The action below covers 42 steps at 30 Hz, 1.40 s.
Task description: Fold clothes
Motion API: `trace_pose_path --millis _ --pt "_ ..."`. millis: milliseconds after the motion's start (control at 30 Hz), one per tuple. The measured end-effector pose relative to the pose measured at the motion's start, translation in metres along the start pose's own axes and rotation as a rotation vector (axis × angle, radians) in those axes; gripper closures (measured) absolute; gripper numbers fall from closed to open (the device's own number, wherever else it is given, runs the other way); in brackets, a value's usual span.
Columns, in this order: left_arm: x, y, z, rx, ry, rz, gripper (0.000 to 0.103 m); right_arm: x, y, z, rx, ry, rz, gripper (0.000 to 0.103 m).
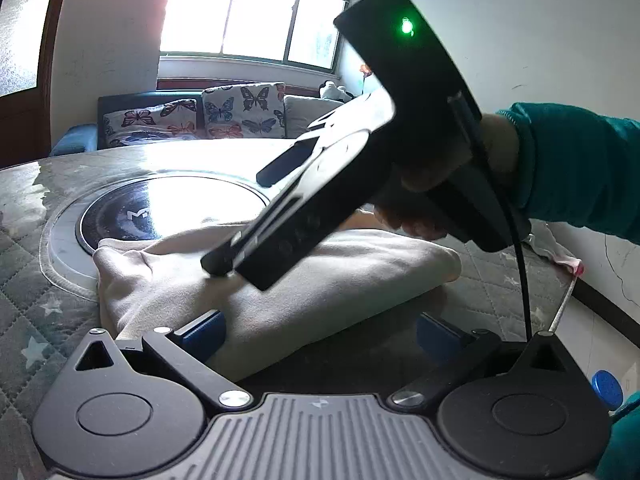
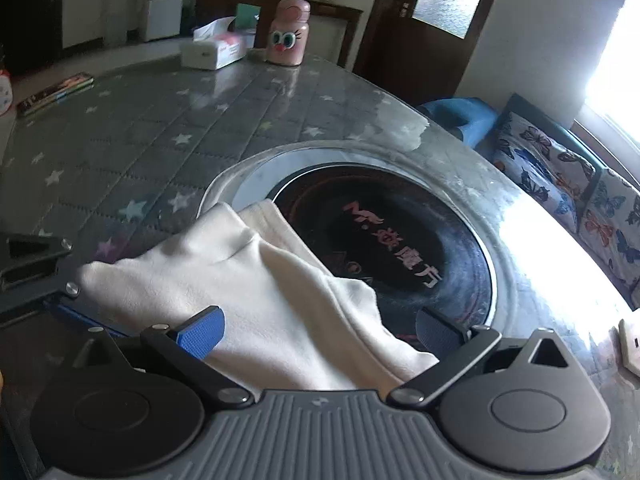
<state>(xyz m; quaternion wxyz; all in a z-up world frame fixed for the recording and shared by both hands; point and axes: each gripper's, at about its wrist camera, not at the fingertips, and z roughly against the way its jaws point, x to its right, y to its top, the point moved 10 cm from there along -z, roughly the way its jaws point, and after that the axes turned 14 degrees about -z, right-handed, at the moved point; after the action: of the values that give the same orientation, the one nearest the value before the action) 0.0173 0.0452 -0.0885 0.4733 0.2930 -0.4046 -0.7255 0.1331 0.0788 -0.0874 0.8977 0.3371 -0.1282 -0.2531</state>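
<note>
Right gripper (image 2: pixel 320 332) jaws spread wide, folded cream cotton garment (image 2: pixel 256 280) lying loose between, probably just released; left gripper (image 1: pixel 320 332) likewise open astride it.

A: Cream, plain, unpatterned: the folded garment (image 2: pixel 256 280).
B: Grey quilted desk (image 2: pixel 132 152), sprinkled with pale stars.
A: Black glossy cooktop disc (image 2: pixel 404 248) at two o'clock of the garment, with pink lettering and a pale ring around.
B: Blue pads (image 2: pixel 204 334) on black tongs, over a ribbed grey body.
A: Pink bottle (image 2: pixel 289 34) with cartoon eyes at twelve o'clock; white tissue box (image 2: pixel 214 50) at its nine.
B: Teal sleeve (image 1: pixel 576 168); white cushions (image 1: pixel 244 110) printed with blue, orange and black butterflies.
</note>
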Motion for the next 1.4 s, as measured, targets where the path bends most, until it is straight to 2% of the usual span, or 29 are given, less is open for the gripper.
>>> trace_pose_path --millis 333,533,733,933,1100,1267,1400 --pt "0.001 0.000 -0.003 -0.005 -0.001 0.004 0.000 -0.007 0.017 -0.031 0.020 0.002 -0.029 0.000" --pt "0.000 0.000 -0.004 -0.006 -0.005 0.012 0.000 0.012 0.028 -0.028 0.045 -0.025 -0.092 0.000" --pt "0.000 0.000 -0.005 -0.012 -0.001 0.013 0.000 0.018 0.022 -0.045 0.014 -0.087 -0.063 0.000" --pt "0.000 0.002 -0.005 -0.018 -0.002 0.018 0.000 0.030 0.027 -0.032 0.053 -0.101 -0.106 0.000" --pt "-0.001 0.003 -0.004 -0.025 -0.003 0.017 0.000 0.020 0.010 -0.008 0.061 -0.070 -0.052 0.000" --pt "-0.001 0.005 -0.002 -0.035 -0.004 -0.001 0.000 0.028 -0.014 -0.009 0.035 -0.123 -0.021 0.000" --pt "-0.001 0.009 0.001 -0.038 0.001 -0.015 0.000 0.037 -0.011 0.005 0.063 -0.128 -0.058 0.000"
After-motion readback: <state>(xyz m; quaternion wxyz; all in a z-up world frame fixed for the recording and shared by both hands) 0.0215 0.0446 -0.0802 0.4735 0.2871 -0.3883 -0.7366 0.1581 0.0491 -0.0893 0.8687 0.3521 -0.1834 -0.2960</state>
